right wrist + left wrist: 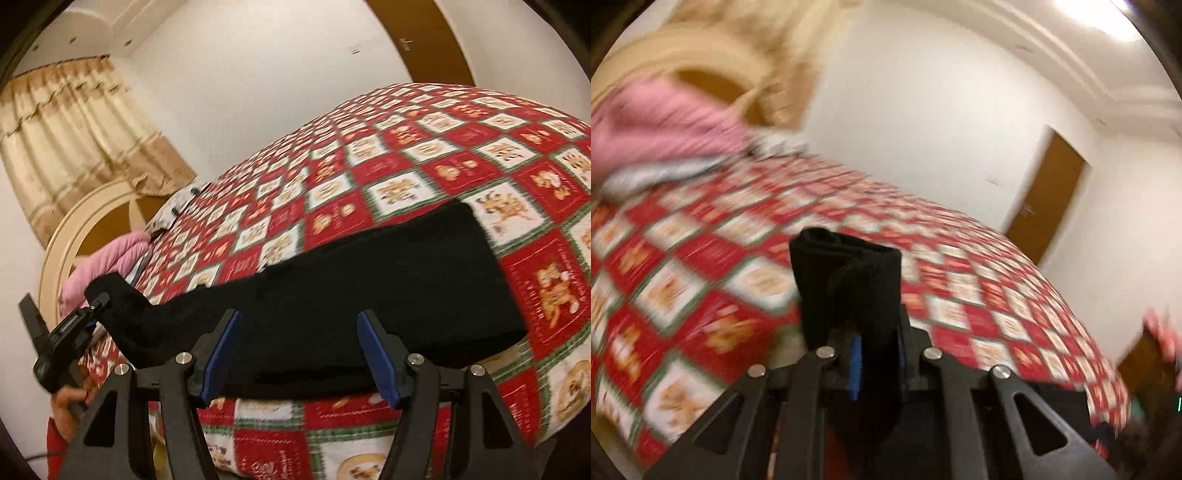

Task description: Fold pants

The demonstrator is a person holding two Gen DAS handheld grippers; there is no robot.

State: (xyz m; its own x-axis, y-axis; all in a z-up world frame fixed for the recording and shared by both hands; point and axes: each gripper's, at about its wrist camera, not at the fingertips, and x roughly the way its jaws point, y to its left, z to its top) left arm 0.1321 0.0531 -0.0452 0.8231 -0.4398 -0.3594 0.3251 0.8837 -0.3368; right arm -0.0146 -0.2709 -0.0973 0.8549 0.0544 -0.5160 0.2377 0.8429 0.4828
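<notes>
Black pants (pixel 369 288) lie in a long folded strip across the red and white checked bedspread (pixel 406 155). My left gripper (pixel 877 354) is shut on one end of the pants (pixel 849 280), and the fabric stands up between its fingers. In the right wrist view that left gripper (pixel 94 308) holds the raised left end of the strip. My right gripper (pixel 299 354) is open, its blue pads (pixel 218 354) on either side of the strip's near edge, with nothing held.
A pink cloth (pixel 110 258) and grey bedding lie by the cream headboard (pixel 74 236). Beige curtains (pixel 74 133) hang behind it. A brown door (pixel 1049 195) is in the white wall. The bed's near edge drops off below my right gripper.
</notes>
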